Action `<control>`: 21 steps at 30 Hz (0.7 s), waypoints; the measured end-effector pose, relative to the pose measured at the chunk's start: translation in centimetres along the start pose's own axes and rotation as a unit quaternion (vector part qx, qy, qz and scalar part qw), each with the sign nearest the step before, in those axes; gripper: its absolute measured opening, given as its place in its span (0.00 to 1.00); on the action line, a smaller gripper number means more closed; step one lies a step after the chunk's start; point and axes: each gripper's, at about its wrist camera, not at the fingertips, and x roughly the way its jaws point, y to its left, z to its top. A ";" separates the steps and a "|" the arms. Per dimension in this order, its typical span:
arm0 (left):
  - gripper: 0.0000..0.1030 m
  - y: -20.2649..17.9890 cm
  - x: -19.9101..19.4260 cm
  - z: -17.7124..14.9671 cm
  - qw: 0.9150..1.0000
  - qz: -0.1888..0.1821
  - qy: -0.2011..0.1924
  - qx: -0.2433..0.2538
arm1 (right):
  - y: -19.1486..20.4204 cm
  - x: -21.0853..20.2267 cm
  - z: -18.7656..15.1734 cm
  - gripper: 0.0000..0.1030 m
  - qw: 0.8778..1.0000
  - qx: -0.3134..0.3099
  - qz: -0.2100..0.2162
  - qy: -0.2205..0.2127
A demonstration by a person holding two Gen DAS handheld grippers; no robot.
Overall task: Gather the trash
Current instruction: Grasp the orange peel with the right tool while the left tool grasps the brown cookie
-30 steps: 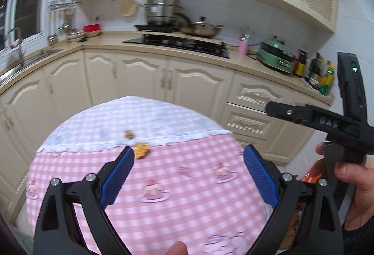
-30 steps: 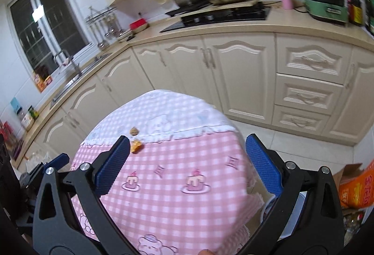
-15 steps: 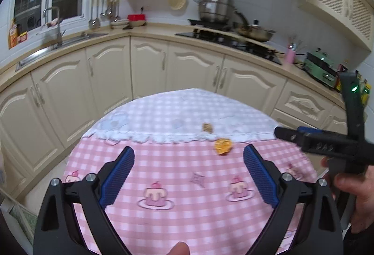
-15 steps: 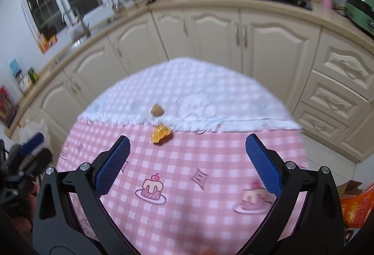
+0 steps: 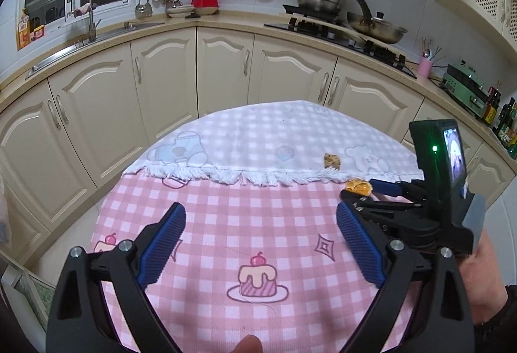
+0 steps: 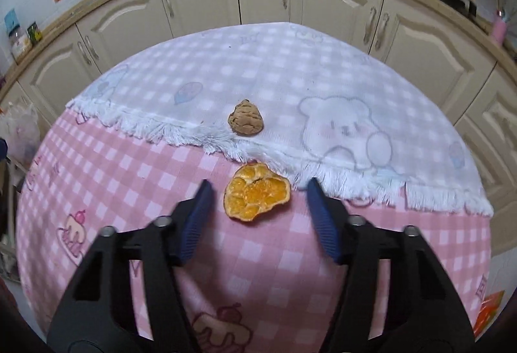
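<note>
Presently, on the round desk (image 6: 404, 256): a pink checked cloth with cake prints, overlaid on the far half by a white fringed cloth (image 6: 290, 68). One dried orange peel (image 6: 257, 195) lies on the pink cloth just near the fringe; one brown walnut-like shell (image 6: 245, 122) sits on the white cloth just beyond it. Right gripper (image 6: 258, 194): jaws apart, low over the desk, blue pads flanking the peel on either side, neither touching it. Left gripper (image 5: 260, 220): jaws wide apart, holding nothing, raised over the near pink area, well left of the peel (image 5: 358, 186). Cream kitchen cabinets (image 5: 161, 78) stand behind.
</note>
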 end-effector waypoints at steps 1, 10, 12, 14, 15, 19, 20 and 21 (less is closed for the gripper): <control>0.90 -0.1 0.3 0.1 1.000 0.000 0.002 0.001 | 0.0 0.0 0.0 0.39 1.000 -0.001 0.002 0.000; 0.90 -3.4 3.6 1.6 0.999 -0.008 0.015 0.042 | -3.8 -2.9 -1.3 0.38 0.998 0.049 0.043 -0.026; 0.90 -4.9 5.2 2.3 0.998 -0.008 0.020 0.063 | -5.1 -3.9 -1.5 0.38 0.996 0.063 0.047 -0.034; 0.90 -6.2 6.8 2.9 0.997 -0.010 0.025 0.075 | -6.2 -4.6 -1.6 0.38 0.995 0.074 0.050 -0.039; 0.90 -6.8 7.7 3.2 0.996 -0.010 0.029 0.080 | -6.9 -5.1 -1.7 0.38 0.995 0.078 0.049 -0.044; 0.90 -8.4 11.7 4.1 0.994 -0.001 0.050 0.096 | -8.9 -6.2 -2.2 0.38 0.993 0.093 0.054 -0.052; 0.89 -8.7 12.9 4.3 0.993 0.002 0.060 0.098 | -9.4 -6.4 -2.3 0.38 0.992 0.097 0.054 -0.053; 0.89 -8.9 13.6 4.4 0.993 0.002 0.067 0.098 | -9.9 -6.6 -2.5 0.38 0.992 0.102 0.053 -0.055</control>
